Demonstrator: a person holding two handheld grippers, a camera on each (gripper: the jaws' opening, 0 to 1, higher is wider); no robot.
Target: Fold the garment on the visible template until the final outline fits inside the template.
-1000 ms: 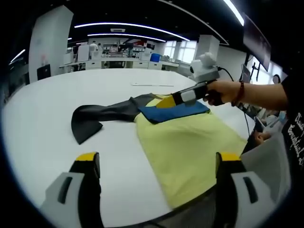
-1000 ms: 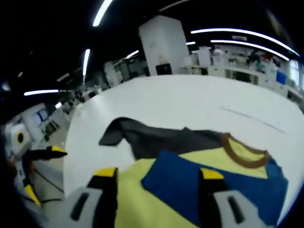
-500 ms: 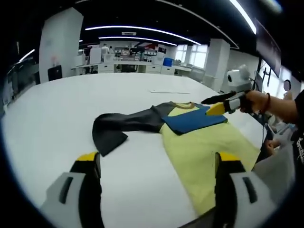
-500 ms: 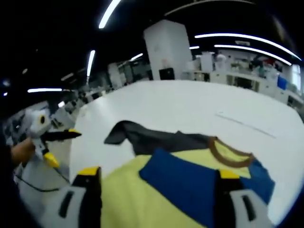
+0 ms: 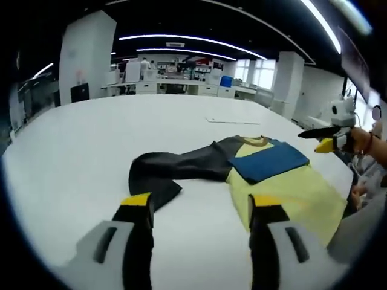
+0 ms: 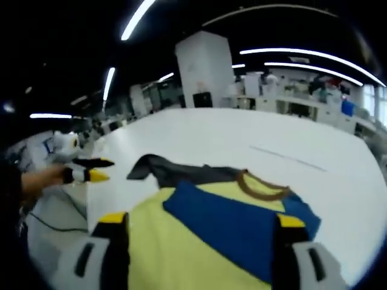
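A long-sleeved shirt lies flat on the white table [image 5: 84,139]. Its body is yellow [image 5: 296,193] with a brown collar [image 5: 256,140]. The blue sleeve [image 5: 269,162] is folded across the chest, and the dark sleeve [image 5: 175,172] stretches out to the side. My left gripper [image 5: 201,208] is open and empty, hovering short of the dark sleeve's cuff. My right gripper [image 6: 201,220] is open and empty above the yellow body [image 6: 175,241], near the blue sleeve [image 6: 242,220]. Each gripper shows in the other's view, held by a hand: the right gripper [image 5: 314,139] and the left gripper [image 6: 109,169].
A thin strip lies on the table [image 6: 326,139] beyond the collar [image 6: 260,184], seen as a strip [image 5: 225,121] in the left gripper view. The table's edge runs close by the yellow hem. Desks, a white pillar and people stand far behind.
The right gripper has drawn back from the blue sleeve and its jaws have spread wider. The left gripper has pulled away toward the dark sleeve's side, jaws somewhat narrower. The shirt lies as before.
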